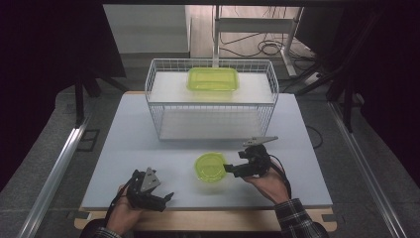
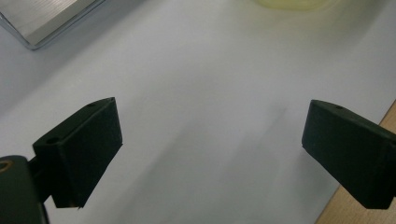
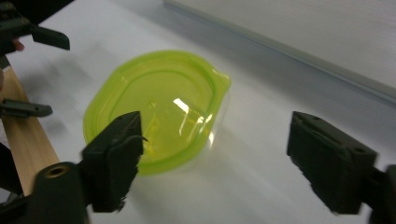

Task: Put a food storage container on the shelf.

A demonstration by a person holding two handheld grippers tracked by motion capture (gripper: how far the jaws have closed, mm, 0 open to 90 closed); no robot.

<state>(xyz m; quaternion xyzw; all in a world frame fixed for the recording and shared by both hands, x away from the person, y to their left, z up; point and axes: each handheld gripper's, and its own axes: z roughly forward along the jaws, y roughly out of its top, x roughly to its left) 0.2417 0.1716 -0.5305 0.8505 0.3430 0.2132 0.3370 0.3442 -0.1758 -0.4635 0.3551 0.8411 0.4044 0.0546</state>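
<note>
Dim floor and dark walls ring the pale grey table (image 1: 148,139) at which we work; behind it cables trail across the floor. We count two green-lidded containers, one wire basket and our two grippers. One container is the round tub (image 1: 211,167) with its green lid, standing on the table's near half, a little right of centre; the other is the rectangular box (image 1: 213,79), which rests well apart on the white shelf inside the wire basket (image 1: 210,99) at the far middle of the table.

Our right gripper (image 1: 229,168) sits just beside the round tub's right side, its jaws spread wide and clamped on nothing; in the right gripper view one jaw lies over the lid's near rim and the other stands off over bare table, and we cannot tell whether any jaw touches the tub (image 3: 156,109). Our left gripper (image 1: 166,197) rests low at the table's near-left edge, jaws likewise apart and empty; in the left gripper view bare table lies between them, with the wooden edge strip (image 2: 362,205) just past one jaw.

Open surface lies to the tub's left and between the tub and the basket's front; the near edge runs close below both hands.
</note>
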